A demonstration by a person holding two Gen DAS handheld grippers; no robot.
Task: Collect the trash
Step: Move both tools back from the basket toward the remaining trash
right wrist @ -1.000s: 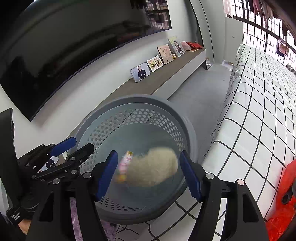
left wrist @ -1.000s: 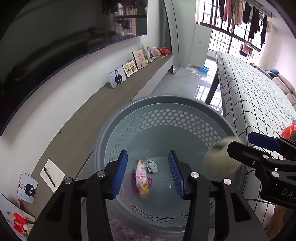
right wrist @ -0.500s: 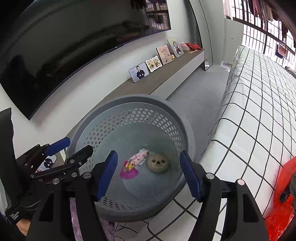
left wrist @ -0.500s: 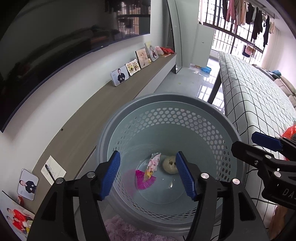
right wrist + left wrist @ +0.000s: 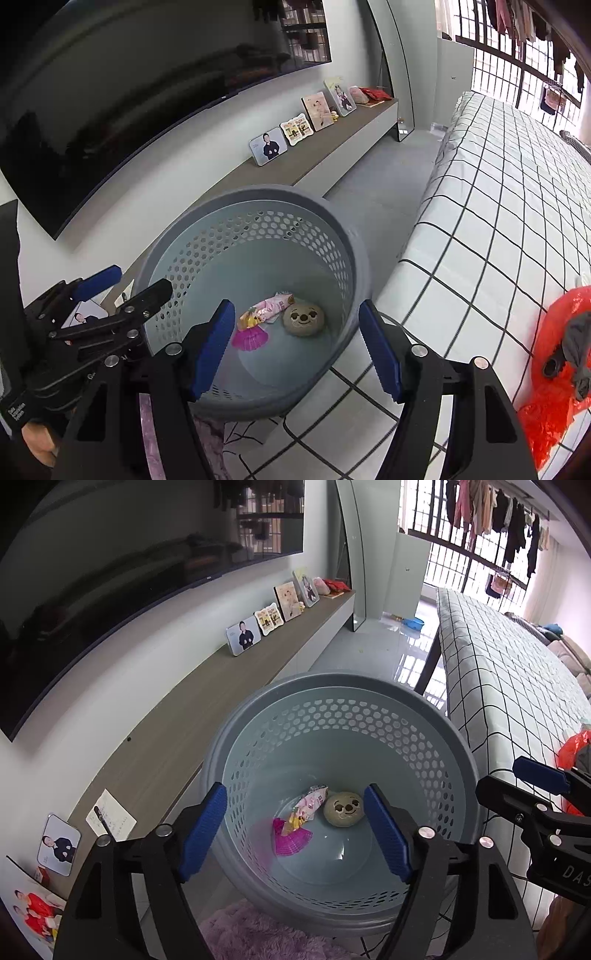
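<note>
While both grippers hang over the grey basket (image 5: 458, 738), left gripper (image 5: 295, 830) fingers are spreading, nothing between them; right gripper (image 5: 297, 350) fingers sit apart, empty. Trash lies on the basket floor: pink wrapper (image 5: 308, 806), magenta fan-shaped piece (image 5: 290, 843), round tan smiley ball (image 5: 343, 808) touching the wrapper.

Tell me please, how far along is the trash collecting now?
Done: a snack wrapper, a pink fan and a round smiley toy lie in the basket. In hand: nothing; left gripper is opening, right gripper open. Left: possibly the red bag on the bed.
</note>
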